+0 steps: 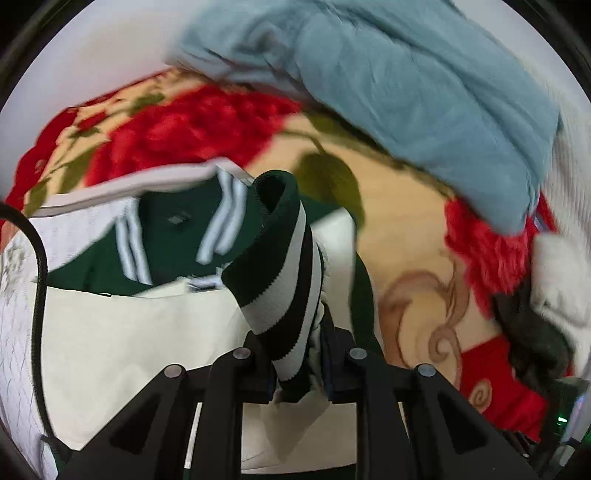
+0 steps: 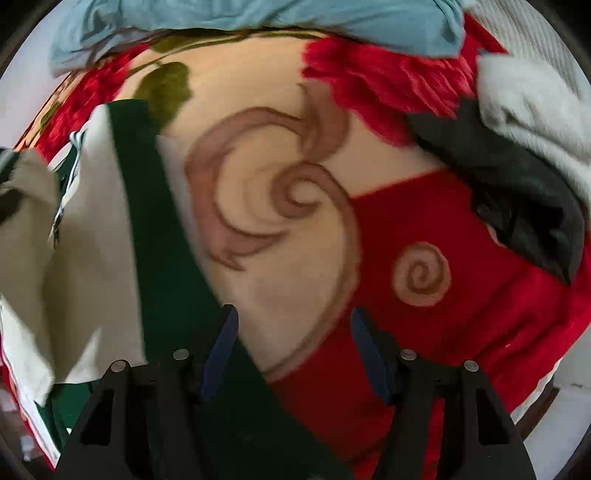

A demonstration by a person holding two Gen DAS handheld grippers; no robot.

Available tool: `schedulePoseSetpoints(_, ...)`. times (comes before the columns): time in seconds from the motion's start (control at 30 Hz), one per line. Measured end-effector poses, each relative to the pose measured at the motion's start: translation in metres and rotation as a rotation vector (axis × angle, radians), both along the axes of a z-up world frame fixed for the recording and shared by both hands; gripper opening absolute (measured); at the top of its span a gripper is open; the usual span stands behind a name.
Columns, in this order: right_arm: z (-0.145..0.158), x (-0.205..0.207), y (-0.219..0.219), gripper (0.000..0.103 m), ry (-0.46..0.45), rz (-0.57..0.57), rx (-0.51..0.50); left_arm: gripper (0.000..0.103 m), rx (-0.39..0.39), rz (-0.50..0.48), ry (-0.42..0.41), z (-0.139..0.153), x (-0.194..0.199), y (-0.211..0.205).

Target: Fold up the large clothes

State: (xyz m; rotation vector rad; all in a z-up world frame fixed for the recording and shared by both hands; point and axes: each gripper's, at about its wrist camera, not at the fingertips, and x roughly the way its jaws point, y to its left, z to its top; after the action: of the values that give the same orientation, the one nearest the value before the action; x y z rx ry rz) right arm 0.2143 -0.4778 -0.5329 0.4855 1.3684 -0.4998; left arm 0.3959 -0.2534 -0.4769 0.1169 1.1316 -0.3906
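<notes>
A green and cream jacket point(image 1: 147, 325) with white stripes lies on a red and beige floral blanket point(image 1: 402, 229). My left gripper point(image 1: 299, 373) is shut on the jacket's striped green-and-white ribbed cuff point(image 1: 280, 273), which stands up between the fingers. In the right wrist view the jacket point(image 2: 96, 229) lies at the left, its dark green part reaching under the left finger point(image 2: 221, 343). My right gripper point(image 2: 295, 347) is open and empty above the blanket point(image 2: 280, 273).
A light blue garment point(image 1: 406, 81) lies crumpled at the back; it also shows in the right wrist view point(image 2: 258, 14). A black garment point(image 2: 509, 184) and a white knit one point(image 2: 535, 107) lie at the right.
</notes>
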Motion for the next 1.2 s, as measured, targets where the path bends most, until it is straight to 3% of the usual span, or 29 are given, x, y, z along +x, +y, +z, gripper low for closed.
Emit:
schedulePoseSetpoints(0.03,-0.001,-0.005,-0.005,0.065,-0.012,-0.007,0.025,0.022,0.003,-0.011,0.014,-0.006,-0.001,-0.003)
schedulePoseSetpoints(0.1,-0.002,-0.014,-0.009,0.065,-0.028,-0.014,0.065,0.050,0.006,-0.024,0.032,-0.012,-0.003,-0.005)
schedulePoseSetpoints(0.13,-0.002,-0.019,-0.011,0.065,-0.038,-0.015,0.084,0.084,-0.024,-0.030,0.042,-0.012,-0.004,-0.001)
schedulePoseSetpoints(0.17,0.001,-0.025,-0.013,0.065,-0.056,-0.013,0.114,0.096,-0.042,-0.024,0.042,-0.010,-0.005,0.006)
schedulePoseSetpoints(0.3,0.015,-0.041,-0.004,0.065,-0.084,0.033,0.179,0.096,-0.057,0.044,0.035,0.004,-0.015,0.051)
schedulePoseSetpoints(0.43,0.029,-0.044,0.019,0.065,-0.069,0.133,0.216,0.096,0.012,0.218,0.002,0.024,-0.042,0.150)
schedulePoseSetpoints(0.53,0.023,-0.033,0.043,0.065,-0.039,0.239,0.202,0.096,0.217,0.337,0.000,0.009,-0.075,0.231)
schedulePoseSetpoints(0.63,0.006,-0.013,0.066,0.065,-0.011,0.350,0.159,0.096,0.399,0.420,0.076,-0.036,-0.096,0.288)
schedulePoseSetpoints(0.77,-0.027,0.021,0.102,0.065,0.042,0.522,0.067,0.096,0.543,0.484,0.118,-0.093,-0.093,0.325)
schedulePoseSetpoints(0.87,-0.048,0.042,0.120,0.067,0.076,0.586,-0.010,0.096,0.572,0.509,0.116,-0.115,-0.080,0.331)
schedulePoseSetpoints(0.97,-0.054,0.055,0.122,0.068,0.066,0.562,-0.019,0.098,0.591,0.531,0.109,-0.127,-0.062,0.333)
schedulePoseSetpoints(1.2,-0.050,0.085,0.144,0.068,0.017,0.551,0.002,0.098,0.521,0.611,0.083,-0.116,-0.036,0.363)
